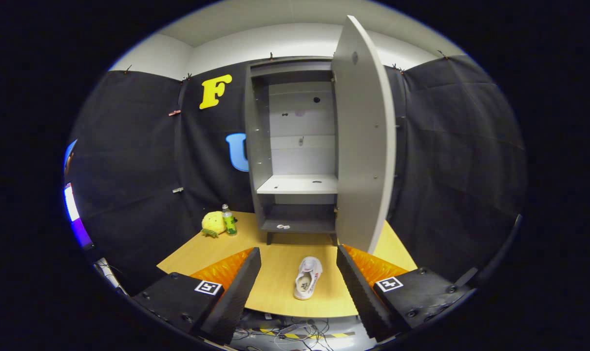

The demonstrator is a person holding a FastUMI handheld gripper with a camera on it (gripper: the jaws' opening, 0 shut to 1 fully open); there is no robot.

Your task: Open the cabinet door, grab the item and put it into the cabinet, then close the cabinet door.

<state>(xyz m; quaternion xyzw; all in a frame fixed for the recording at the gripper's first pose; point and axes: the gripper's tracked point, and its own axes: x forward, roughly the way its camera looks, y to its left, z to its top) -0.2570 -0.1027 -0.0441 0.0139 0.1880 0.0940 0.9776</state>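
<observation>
One shoe (308, 278) lies on the table (275, 287) between and just ahead of the wide-open, empty gripper (298, 278), its long axis running away toward the cabinet (295, 146), whose door (365, 146) stands open beyond.

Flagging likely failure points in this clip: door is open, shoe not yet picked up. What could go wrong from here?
1. The gripper is open with the white shoe lying on its side between the fingers; a pinch on its soft upper may slip.
2. The open cabinet door swings out just beyond the right finger; lifting toward the shelf could clip its edge.
</observation>
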